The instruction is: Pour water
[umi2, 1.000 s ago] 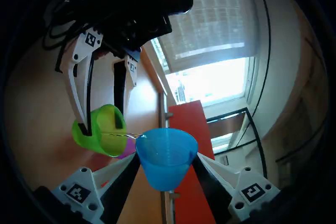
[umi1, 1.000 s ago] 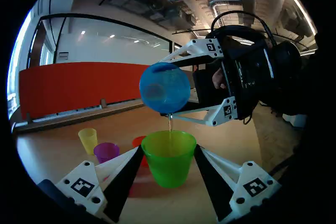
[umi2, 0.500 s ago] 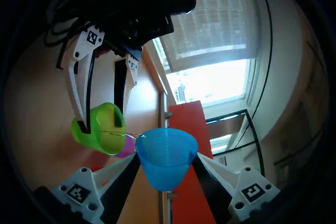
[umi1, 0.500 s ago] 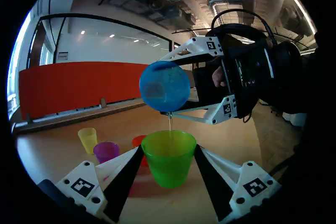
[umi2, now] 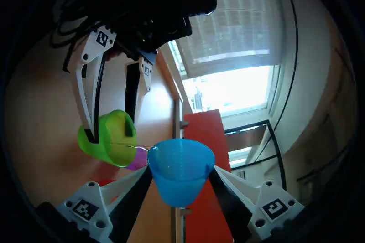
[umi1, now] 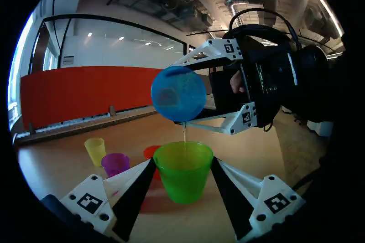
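Clearly mid-pour, over a wide wooden table [umi1: 54,170].

At 6 o'clock in the left gripper view, gripped upright by the left tool [umi1: 183,163], fingers parted just cup-wide and pressing both sides: a green cup [umi1: 183,183]. Cannot tell whether resting on the table or held just above it.

Straight up from it at 12 o'clock, carried by the right tool [umi1: 179,95] in a hand [umi1: 237,83], fingers likewise closed to cup width on both sides: a blue cup [umi1: 171,101], tipped so far that its base faces the camera. Same grip seen from behind in the right gripper view, with the green cup off at 10 o'clock.

Standing idle toward 9 o'clock, well apart from the pour: a yellow cup [umi1: 95,151], a purple cup [umi1: 115,164], and a red cup [umi1: 149,152] half hidden behind the green one.

Smallest of all, falling in a thin thread from the blue rim into the green mouth near its middle: water [umi1: 184,132].

Judged risks:
- Tipping faster would likely throw a surge past the far green rim.
- Tipping too slowly could let water cling and dribble down the blue wall.
- Sideways drift of either hand would drop the thread onto the table.
- Harder squeezing might buckle the thin green wall.
- Fill level hidden, so overflow possible.
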`<state>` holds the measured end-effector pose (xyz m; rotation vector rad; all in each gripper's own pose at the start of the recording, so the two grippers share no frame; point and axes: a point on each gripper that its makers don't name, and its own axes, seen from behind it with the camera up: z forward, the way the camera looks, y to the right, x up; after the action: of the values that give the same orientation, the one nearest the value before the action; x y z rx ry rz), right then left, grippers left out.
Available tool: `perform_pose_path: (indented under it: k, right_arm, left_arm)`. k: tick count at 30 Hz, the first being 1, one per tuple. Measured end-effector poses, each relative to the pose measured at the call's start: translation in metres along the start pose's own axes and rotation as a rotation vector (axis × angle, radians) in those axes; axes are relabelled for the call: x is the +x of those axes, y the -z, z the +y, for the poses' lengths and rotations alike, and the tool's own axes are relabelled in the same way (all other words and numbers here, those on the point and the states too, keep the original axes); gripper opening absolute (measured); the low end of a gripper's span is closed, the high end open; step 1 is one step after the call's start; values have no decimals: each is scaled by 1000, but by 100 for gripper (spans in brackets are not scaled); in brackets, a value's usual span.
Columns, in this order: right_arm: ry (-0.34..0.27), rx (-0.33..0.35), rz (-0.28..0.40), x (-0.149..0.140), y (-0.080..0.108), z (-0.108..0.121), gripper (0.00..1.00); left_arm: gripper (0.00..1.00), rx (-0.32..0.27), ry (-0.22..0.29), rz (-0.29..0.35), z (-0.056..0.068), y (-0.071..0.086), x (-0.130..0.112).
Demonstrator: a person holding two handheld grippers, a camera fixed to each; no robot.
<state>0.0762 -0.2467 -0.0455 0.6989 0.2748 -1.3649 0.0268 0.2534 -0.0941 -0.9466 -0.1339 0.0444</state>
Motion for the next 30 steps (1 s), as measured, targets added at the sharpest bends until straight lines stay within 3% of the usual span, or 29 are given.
perform_pose_path:
  k: [30]
  right_arm:
    - [60,0,-2,-2,-2,1,88]
  left_arm:
    - [87,-3,0,-1,2,0,-1]
